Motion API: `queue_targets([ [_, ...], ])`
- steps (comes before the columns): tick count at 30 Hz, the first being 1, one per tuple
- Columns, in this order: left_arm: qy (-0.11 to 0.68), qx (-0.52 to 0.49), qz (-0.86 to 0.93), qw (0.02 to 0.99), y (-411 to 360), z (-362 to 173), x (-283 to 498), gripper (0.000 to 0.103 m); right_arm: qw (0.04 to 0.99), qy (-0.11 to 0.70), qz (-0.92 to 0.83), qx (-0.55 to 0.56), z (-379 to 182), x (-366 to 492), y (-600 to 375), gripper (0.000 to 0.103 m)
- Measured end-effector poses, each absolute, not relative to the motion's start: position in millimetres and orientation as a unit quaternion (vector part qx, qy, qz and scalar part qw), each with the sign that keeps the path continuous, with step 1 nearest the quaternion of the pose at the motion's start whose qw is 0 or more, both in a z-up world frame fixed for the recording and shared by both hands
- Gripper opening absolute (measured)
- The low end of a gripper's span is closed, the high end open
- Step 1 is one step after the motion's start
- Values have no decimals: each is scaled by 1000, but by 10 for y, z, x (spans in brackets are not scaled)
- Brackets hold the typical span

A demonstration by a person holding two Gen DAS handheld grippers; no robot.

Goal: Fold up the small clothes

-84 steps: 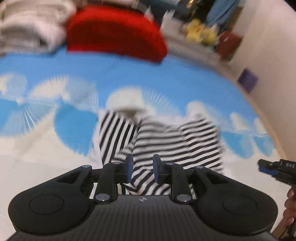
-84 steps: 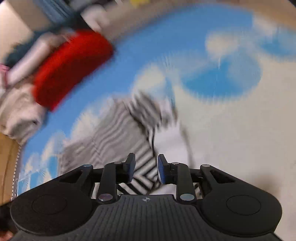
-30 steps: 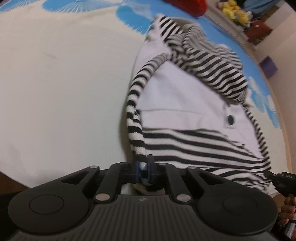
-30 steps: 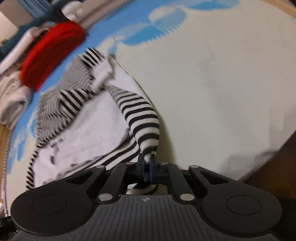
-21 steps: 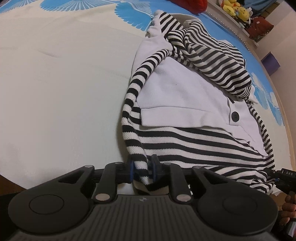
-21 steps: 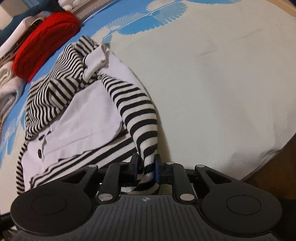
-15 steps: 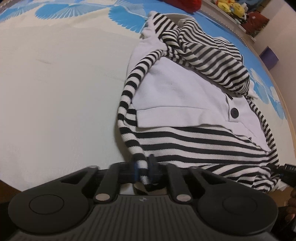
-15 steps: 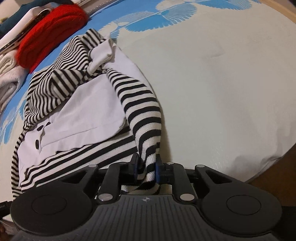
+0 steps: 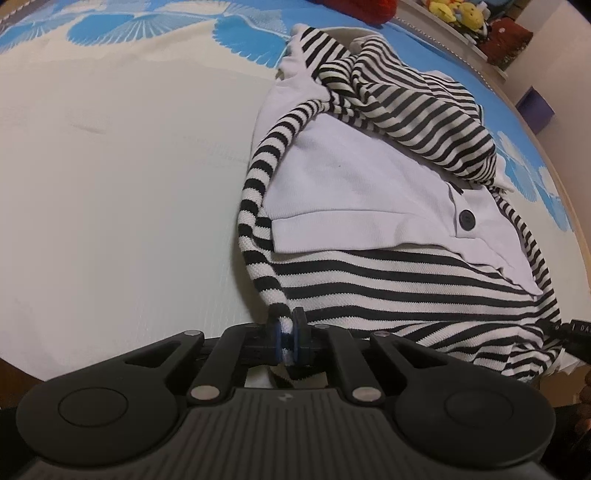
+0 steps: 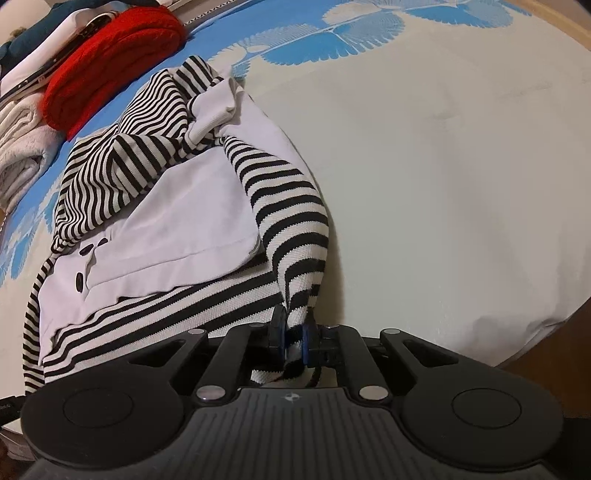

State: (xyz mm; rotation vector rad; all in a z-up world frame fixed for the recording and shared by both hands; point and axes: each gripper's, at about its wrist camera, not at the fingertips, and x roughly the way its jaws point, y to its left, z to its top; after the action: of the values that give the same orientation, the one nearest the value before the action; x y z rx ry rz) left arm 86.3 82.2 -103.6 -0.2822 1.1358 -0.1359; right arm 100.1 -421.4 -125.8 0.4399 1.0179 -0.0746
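Striped top (image 9: 388,280) lies rumpled on cream bedspread (image 9: 122,177) with blue fan pattern, white panel with dark buttons facing up. Left gripper (image 9: 287,334) pinched tight on one striped corner; right gripper (image 10: 293,341) pinched on other. Red knit (image 10: 110,55) at 11 o'clock beside folded pale laundry (image 10: 18,155). Yellow plush toys (image 9: 454,13) on shelf at 1 o'clock.

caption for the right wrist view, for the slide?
Right hand-held gripper shut on the black-and-white striped knit garment's corner, on the cream and blue bedspread.
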Motion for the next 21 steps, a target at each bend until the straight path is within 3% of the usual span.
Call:
queue_targets([
  [15, 542, -137, -66, 826, 826, -1073, 876, 5, 849, 486, -35, 205, -1257, 1012, -4206, 7],
  [21, 515, -110, -72, 847, 761, -931, 844, 2, 865, 462, -30, 192, -1144, 975, -4184, 2],
])
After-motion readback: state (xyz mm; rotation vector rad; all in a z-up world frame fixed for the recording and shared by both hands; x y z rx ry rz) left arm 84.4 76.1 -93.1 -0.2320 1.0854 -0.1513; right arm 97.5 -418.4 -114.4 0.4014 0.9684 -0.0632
